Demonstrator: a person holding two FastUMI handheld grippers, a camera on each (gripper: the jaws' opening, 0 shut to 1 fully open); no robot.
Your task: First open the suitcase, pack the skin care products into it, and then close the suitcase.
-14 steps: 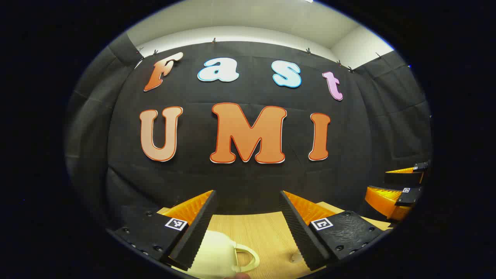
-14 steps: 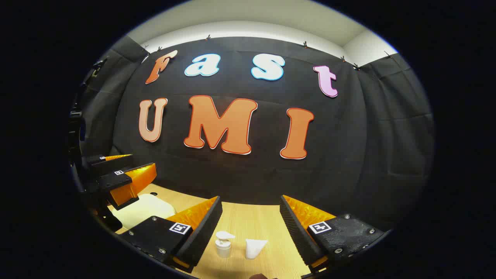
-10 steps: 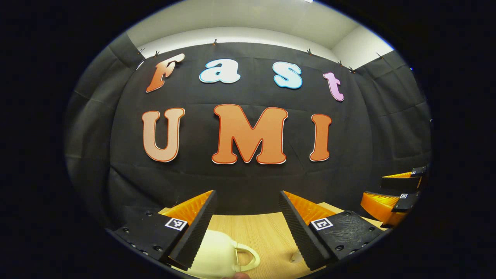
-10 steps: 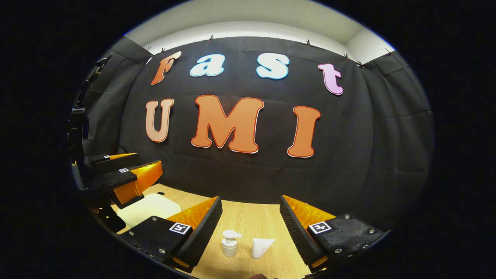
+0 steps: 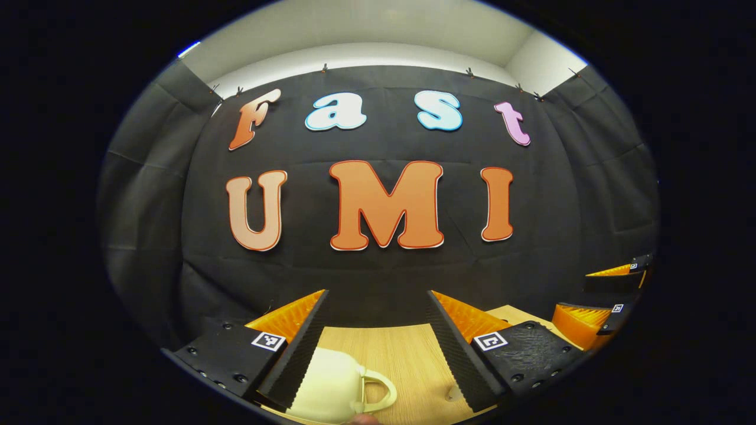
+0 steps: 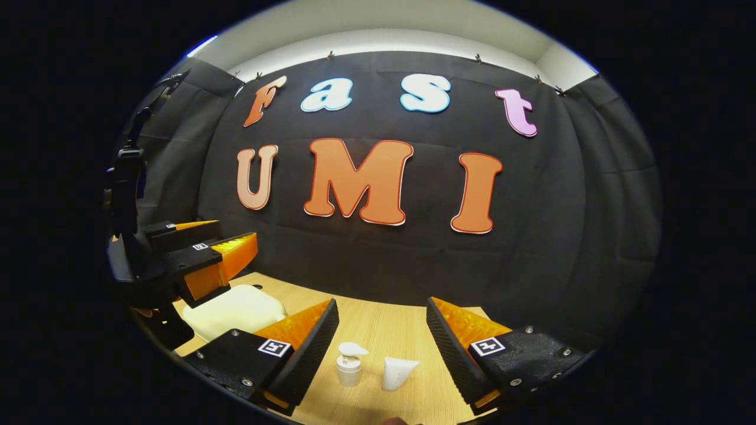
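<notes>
The cream suitcase [image 5: 331, 386] lies shut on the counter [image 6: 378, 330] toward its left edge, handle turned inward, where the left claw [image 5: 378, 348] hovers above it, fingers spread wide and holding nothing. The pump bottle [image 6: 348, 366] and tube [image 6: 397, 372] stand side by side outside the case, framed by the right claw [image 6: 381, 348], likewise wide open and empty, seemingly lined up for a pick.
</notes>
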